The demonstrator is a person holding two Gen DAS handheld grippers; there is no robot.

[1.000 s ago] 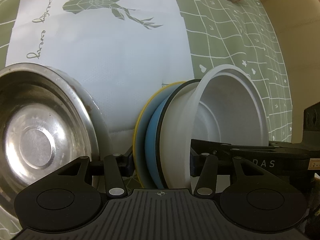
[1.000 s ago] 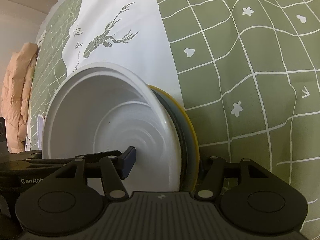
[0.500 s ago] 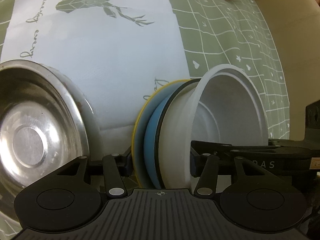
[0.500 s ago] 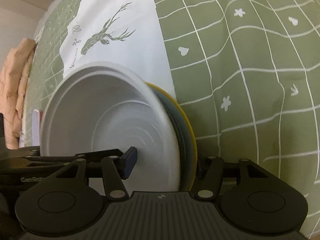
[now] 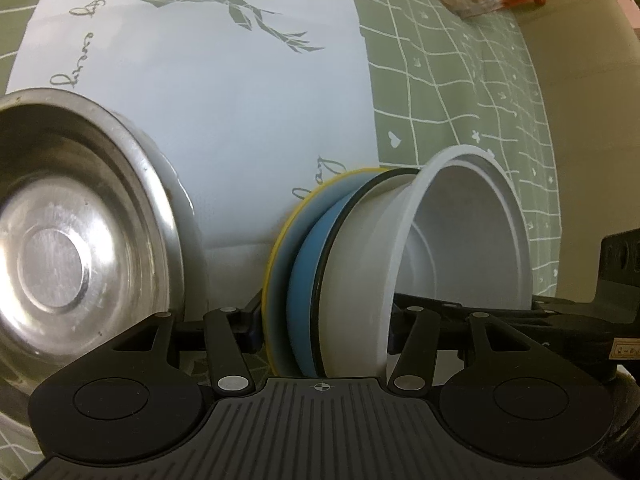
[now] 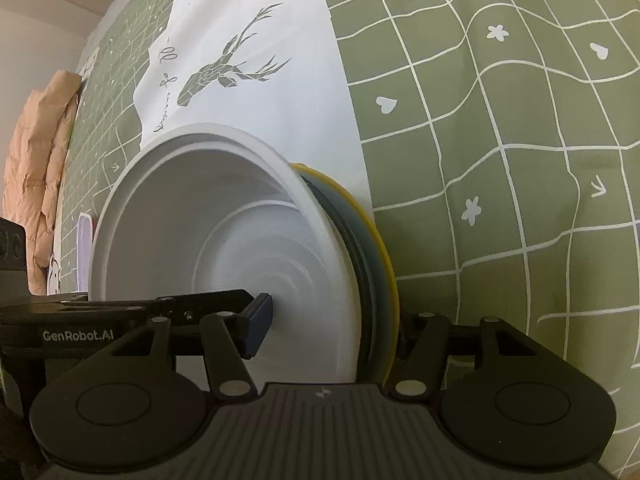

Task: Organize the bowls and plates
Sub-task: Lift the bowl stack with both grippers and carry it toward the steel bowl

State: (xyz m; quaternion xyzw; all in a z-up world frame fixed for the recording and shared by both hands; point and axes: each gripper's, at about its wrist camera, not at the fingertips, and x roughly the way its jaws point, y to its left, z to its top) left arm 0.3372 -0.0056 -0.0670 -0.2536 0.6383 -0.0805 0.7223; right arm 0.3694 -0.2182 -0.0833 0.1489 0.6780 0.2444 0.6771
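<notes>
Left wrist: close, angled down, stack's left | Right wrist: close, angled down, its right | Shared: white bowl (image 5: 460, 240), tablecloth (image 6: 500, 120)

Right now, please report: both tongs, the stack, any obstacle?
Left tongs opening around stack. Right tongs shut on stack: white bowl, blue plate, yellow plate. Steel bowl close beside.

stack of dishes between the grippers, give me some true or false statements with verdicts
1. The white plastic bowl sits on top of a blue plate and a yellow-rimmed plate. True.
2. The shiny steel bowl is nested in the stack. False: it stands apart, beside it.
3. The right gripper has a finger inside the white bowl. True.
4. The cloth under the dishes is plain red. False: green checked tablecloth with a white deer-print mat.
</notes>
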